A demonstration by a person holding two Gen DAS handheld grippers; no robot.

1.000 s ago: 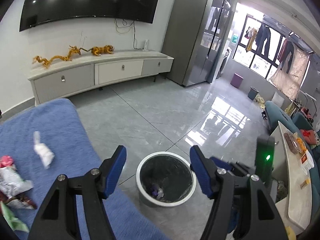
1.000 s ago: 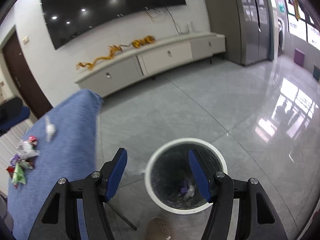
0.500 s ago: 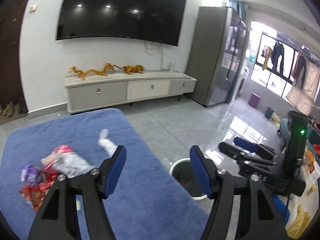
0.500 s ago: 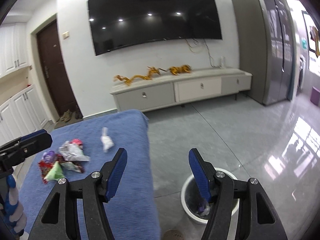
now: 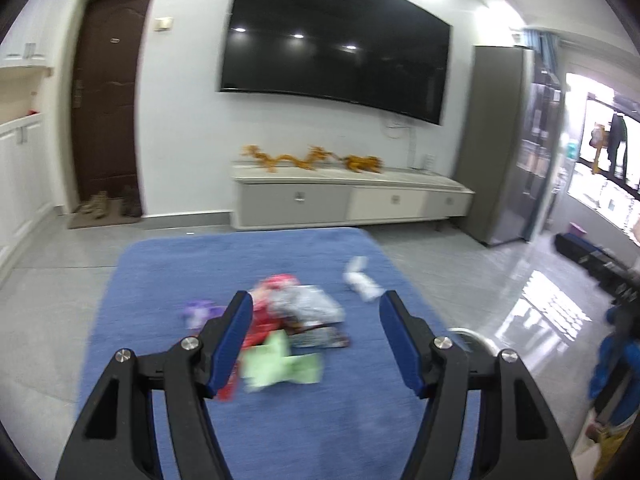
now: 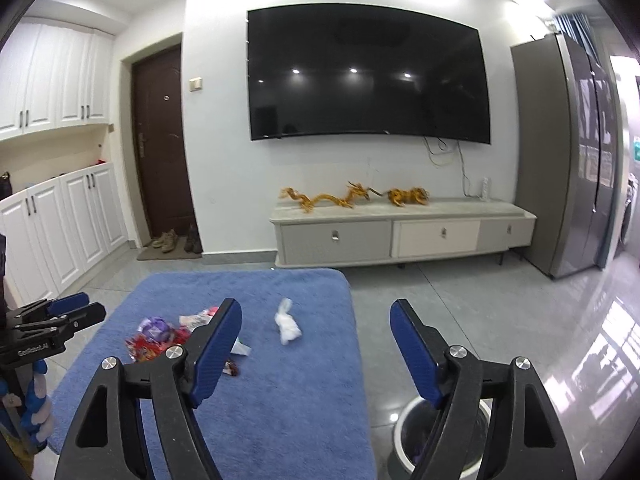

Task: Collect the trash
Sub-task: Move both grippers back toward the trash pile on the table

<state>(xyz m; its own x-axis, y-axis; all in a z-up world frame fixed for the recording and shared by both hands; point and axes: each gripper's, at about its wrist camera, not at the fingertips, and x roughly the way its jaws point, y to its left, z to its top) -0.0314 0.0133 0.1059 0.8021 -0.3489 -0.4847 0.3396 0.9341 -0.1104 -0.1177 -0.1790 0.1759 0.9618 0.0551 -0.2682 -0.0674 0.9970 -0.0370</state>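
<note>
We're in a home living room: big wall-mounted television (image 6: 368,80), low media cabinet (image 6: 400,234) carrying golden dragon figurines (image 6: 332,198), brown entry door (image 6: 164,148) with shoes (image 6: 166,240) on the mat, white cupboards (image 6: 52,80), blue rug (image 6: 280,392) on glossy floor tiles (image 6: 500,300).

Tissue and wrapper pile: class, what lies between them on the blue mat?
Only bare blue mat separates the tissue from the wrapper pile, seen in the right wrist view.

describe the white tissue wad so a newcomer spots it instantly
Find the blue rug in front of the TV. A heap of coloured wrappers lies left of centre; the crumpled white tissue sits alone to its right, the only plain white piece.
</note>
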